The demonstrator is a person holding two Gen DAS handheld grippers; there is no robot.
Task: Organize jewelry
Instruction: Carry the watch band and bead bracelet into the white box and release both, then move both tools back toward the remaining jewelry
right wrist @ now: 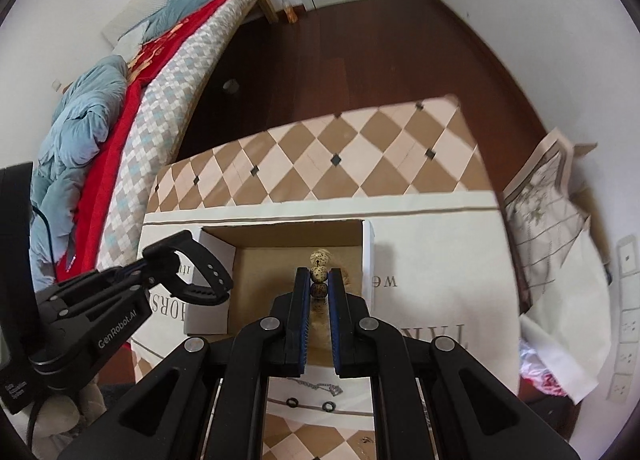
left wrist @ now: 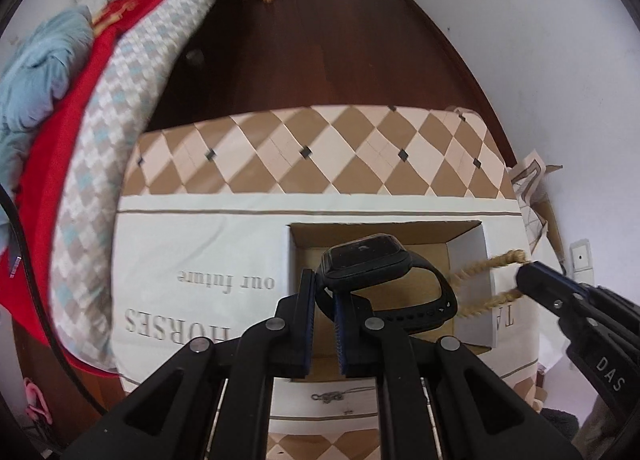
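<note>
Got left tool clamped on black rubber-strap smartwatch, right tool pinching speckled tan bead bracelet, both over open cardboard box. Worried tools bump, beads slip.

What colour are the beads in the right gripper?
The beads are cream with dark speckles, pinched in the right gripper; the right wrist view shows them best.

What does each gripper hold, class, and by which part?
The left gripper holds a black smartwatch by its strap, just below the case. The right gripper holds a beaded bracelet, pinched at its beads between the fingers.
</note>
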